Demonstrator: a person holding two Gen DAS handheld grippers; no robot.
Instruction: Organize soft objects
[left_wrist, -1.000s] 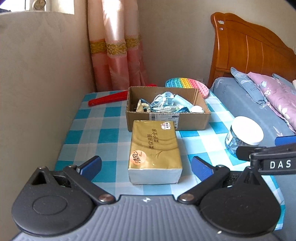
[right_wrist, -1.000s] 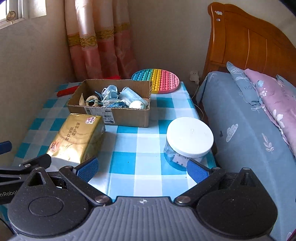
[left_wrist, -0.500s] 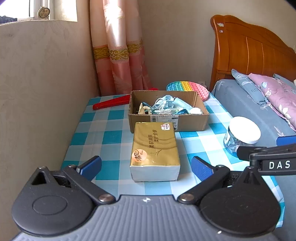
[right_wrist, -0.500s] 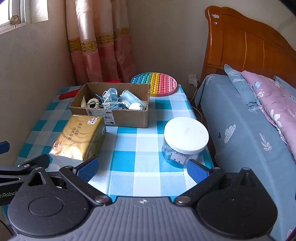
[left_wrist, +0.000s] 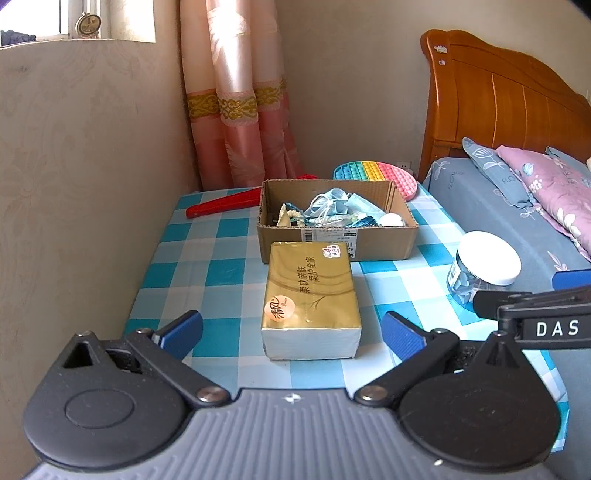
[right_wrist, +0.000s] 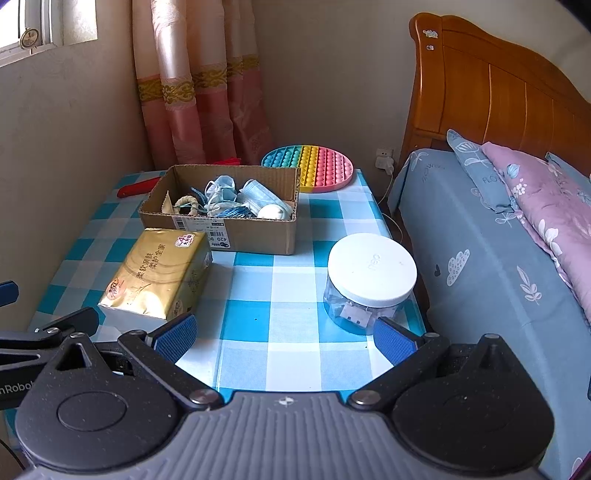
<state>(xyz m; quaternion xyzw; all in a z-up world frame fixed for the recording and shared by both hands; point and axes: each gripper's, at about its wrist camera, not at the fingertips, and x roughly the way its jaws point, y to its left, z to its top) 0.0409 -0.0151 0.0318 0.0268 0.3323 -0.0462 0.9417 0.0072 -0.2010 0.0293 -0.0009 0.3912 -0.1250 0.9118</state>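
Room: corner with beige walls, pink-and-gold curtain (left_wrist: 236, 110), and a carved wooden bed headboard (right_wrist: 491, 88) over a blue bedsheet, to the right of the work area.

Bench: small, covered in a blue-and-white checked cloth (left_wrist: 229, 266); the bed is just beside its right edge.

Brown open-topped cardboard box (left_wrist: 336, 236): at the back of the bench, holding pale blue face masks (right_wrist: 255, 195) and other small soft items.

Round rainbow silicone pop-it mat (right_wrist: 314, 166): behind the box, partly hidden by it.

Gold plastic-wrapped rectangular tissue pack (left_wrist: 310, 295): lying flat on the bench, its far end just in front of the box wall. Its long axis runs straight away from the left gripper (left_wrist: 291, 332), centred between the wide-spread blue fingers (left_wrist: 181, 328), which hold nothing. Judged the nearer tool for a pick.

Clear plastic jar with white screw lid (right_wrist: 369, 280): upright near the bench's right edge, ahead of the right gripper (right_wrist: 284, 339), whose fingers are likewise spread wide and empty.

Red flat object (left_wrist: 221, 203): at the back left; identity unclear.
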